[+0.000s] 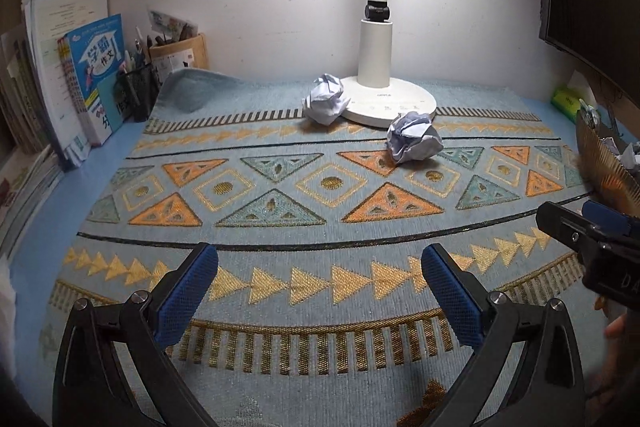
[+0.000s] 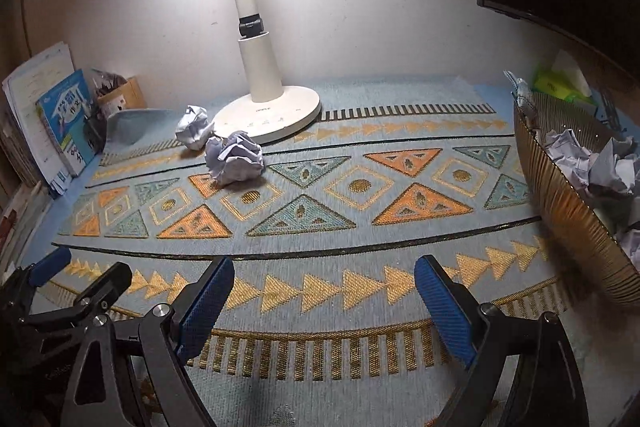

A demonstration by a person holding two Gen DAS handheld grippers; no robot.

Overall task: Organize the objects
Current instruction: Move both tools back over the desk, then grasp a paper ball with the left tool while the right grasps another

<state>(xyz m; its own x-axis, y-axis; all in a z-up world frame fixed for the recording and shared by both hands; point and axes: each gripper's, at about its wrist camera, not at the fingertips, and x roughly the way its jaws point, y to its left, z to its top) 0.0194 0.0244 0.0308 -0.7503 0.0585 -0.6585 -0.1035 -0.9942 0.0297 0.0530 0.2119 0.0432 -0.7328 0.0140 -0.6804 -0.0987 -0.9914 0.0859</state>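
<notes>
Both my grippers hang low over the near part of the mat (image 1: 320,187), and neither holds anything: the left gripper (image 1: 320,291) has its jaws wide apart, and so does the right gripper (image 2: 324,295). Two paper balls are left on the mat, both at the far side by the lamp (image 1: 376,39). The far ball (image 1: 324,99) sits touching or just beside the left edge of the lamp's base; the near ball (image 1: 414,143) lies just in front of the base, a little to the right. The basket (image 2: 568,203) stands at the right edge of the mat and already has several crumpled papers in it, so I judge the job is well along: clear the last two balls into the basket. I am between picks, with the reach not yet begun. The near ball looks the easier one, standing free of the base with open mat all round it. The next move calls for carrying an open gripper forward, setting the jaws either side of the ball, closing softly since crumpled paper gives, then lifting and swinging right over the basket's rim. The far ball will need care so the fingers do not knock the lamp's base.
</notes>
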